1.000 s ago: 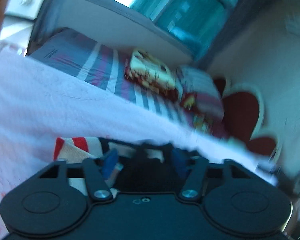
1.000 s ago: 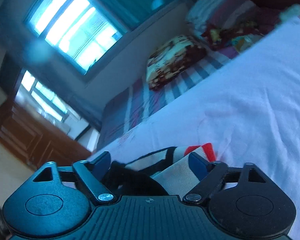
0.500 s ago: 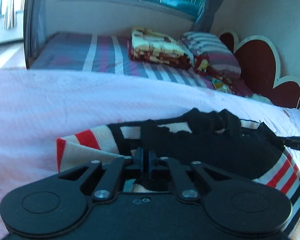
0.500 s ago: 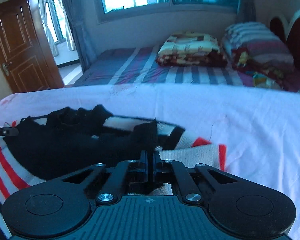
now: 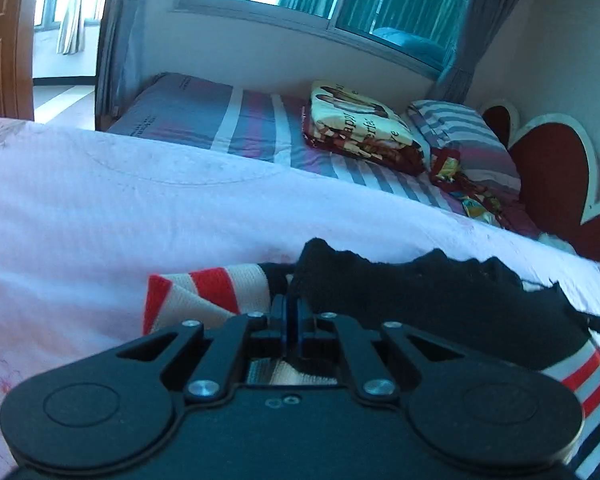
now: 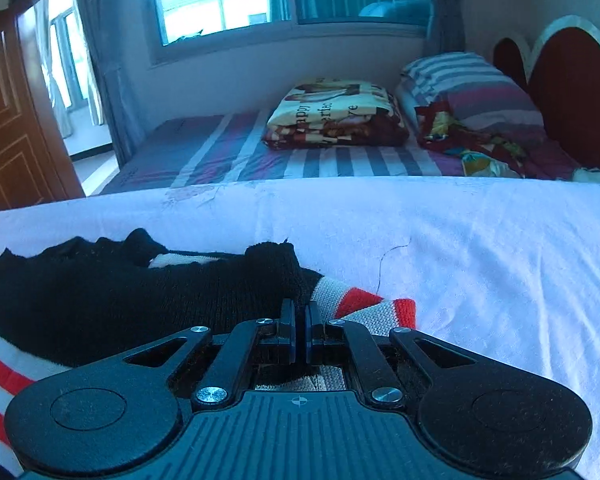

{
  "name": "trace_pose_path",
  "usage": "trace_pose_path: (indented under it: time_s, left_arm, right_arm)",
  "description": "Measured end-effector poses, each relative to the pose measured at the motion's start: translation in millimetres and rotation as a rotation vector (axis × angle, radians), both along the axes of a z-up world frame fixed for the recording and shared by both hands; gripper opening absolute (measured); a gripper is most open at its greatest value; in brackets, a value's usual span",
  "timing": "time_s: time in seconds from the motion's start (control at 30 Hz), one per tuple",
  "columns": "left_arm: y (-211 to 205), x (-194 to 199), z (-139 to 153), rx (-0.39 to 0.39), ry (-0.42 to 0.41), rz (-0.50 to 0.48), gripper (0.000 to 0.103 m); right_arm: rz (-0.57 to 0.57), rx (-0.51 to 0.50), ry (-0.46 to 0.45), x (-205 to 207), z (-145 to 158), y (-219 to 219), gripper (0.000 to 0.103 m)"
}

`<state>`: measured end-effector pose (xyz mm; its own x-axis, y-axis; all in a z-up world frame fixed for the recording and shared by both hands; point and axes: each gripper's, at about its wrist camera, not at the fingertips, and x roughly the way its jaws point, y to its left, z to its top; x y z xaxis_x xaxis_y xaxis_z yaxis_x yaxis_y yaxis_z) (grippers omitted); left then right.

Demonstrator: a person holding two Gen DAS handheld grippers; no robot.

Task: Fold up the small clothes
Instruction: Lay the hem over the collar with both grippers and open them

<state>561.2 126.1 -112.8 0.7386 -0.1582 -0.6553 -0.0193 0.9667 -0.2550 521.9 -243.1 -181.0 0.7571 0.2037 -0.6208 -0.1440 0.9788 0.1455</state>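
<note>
A small knitted garment, black with red, cream and navy stripes, lies on the pale sheet in the left wrist view (image 5: pixel 440 304) and in the right wrist view (image 6: pixel 120 300). My left gripper (image 5: pixel 292 312) is shut on the garment's black edge beside its striped left sleeve (image 5: pixel 204 296). My right gripper (image 6: pixel 299 320) is shut on the black edge beside the striped right sleeve (image 6: pixel 364 308). Both hold the cloth low over the sheet.
The pale pink sheet (image 6: pixel 480 260) covers the near bed. Behind it lies a striped bed (image 5: pixel 228 120) with a folded printed blanket (image 5: pixel 360 120), a striped pillow (image 6: pixel 468 80) and a red heart headboard (image 5: pixel 552 176). A wooden door (image 6: pixel 4 120) stands at the left.
Both grippers went from open around the garment to shut on its black edge. Both cameras have levelled out, and the black fabric now lies spread between them.
</note>
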Motion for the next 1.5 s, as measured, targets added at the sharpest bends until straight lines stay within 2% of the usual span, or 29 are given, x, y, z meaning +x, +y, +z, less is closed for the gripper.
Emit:
trace_pose_path:
  time_s: [0.07,0.1,0.13,0.2,0.23,0.27,0.3,0.33,0.4,0.5,0.6,0.67,0.73,0.77,0.8,0.87,0.9,0.93,1.03,1.13,1.23,1.33,1.43,1.5]
  left_arm:
    - [1,-1,0,0.012,-0.001,-0.002,0.009]
    - [1,-2,1,0.012,-0.003,-0.003,0.012]
    - [2,-3,3,0.009,-0.001,-0.004,0.021]
    - [0,-11,15,0.020,-0.024,-0.012,0.031]
    - [-7,-19,25,0.033,-0.063,-0.032,0.044]
    - [-17,-24,34,0.051,-0.095,-0.054,0.050]
    - [-31,-28,41,0.070,-0.112,-0.080,0.050]
    - [-46,-30,46,0.078,-0.125,-0.114,0.050]
    - [-80,-27,49,0.063,-0.123,-0.181,0.049]
    - [-121,-20,35,0.073,-0.076,-0.241,0.048]
    - [-127,-22,14,0.130,-0.027,-0.253,0.048]
    - [-107,-29,5,0.177,-0.023,-0.226,0.050]
    - [-74,-39,1,0.183,-0.027,-0.183,0.047]
    - [-59,-43,2,0.165,-0.035,-0.185,0.038]
    - [-49,-47,2,0.139,-0.038,-0.194,0.036]
    - [-50,-48,6,0.166,-0.034,-0.211,0.035]
    - [-57,-48,9,0.193,-0.025,-0.202,0.036]
    - [-67,-48,15,0.211,-0.022,-0.191,0.045]
    - [-104,-63,31,0.220,-0.098,-0.237,0.061]
    - [-141,-75,30,0.191,-0.101,-0.296,0.061]
    - [-160,-77,14,0.188,-0.045,-0.308,0.060]
    - [-152,-85,12,0.222,-0.052,-0.297,0.062]
    - [-120,-99,12,0.266,-0.047,-0.237,0.062]
    - [-93,-110,9,0.269,-0.028,-0.187,0.064]
  right_arm:
    - [0.003,-0.002,0.002,-1,1,-2,0.004]
    - [0.008,0.002,0.007,-1,3,-3,0.015]
    - [0.004,-0.010,0.001,-3,8,-3,0.038]
    - [-0.004,-0.024,-0.061,-13,20,-2,0.061]
    - [0.009,-0.021,-0.092,-20,26,1,0.060]
    - [0.039,-0.005,-0.111,-25,33,8,0.060]
    - [0.077,0.009,-0.112,-27,37,17,0.059]
    - [0.121,0.003,-0.101,-28,39,32,0.043]
    - [0.210,-0.021,-0.053,-23,37,69,0.025]
    - [0.281,-0.037,-0.014,-18,28,114,0.025]
    - [0.310,-0.058,0.000,-17,19,126,0.025]
    - [0.275,-0.113,0.004,-15,17,113,0.025]
    - [0.150,-0.179,0.016,-11,9,84,0.024]
    - [0.113,-0.176,0.019,-10,7,64,0.024]
    - [0.095,-0.149,0.015,-12,7,48,0.024]
    - [0.105,-0.142,0.022,-13,9,36,0.024]
    - [0.097,-0.139,0.021,-14,12,35,0.025]
    - [0.084,-0.131,0.017,-17,17,38,0.025]
    - [0.126,-0.073,-0.016,-37,31,53,0.025]
    - [0.221,-0.040,0.000,-58,30,83,0.025]
    - [0.270,-0.074,0.015,-72,19,107,0.025]
    - [0.253,-0.133,-0.003,-80,17,98,0.025]
    - [0.106,-0.183,0.028,-84,17,53,0.024]
    - [0.084,-0.156,0.042,-90,17,22,0.024]
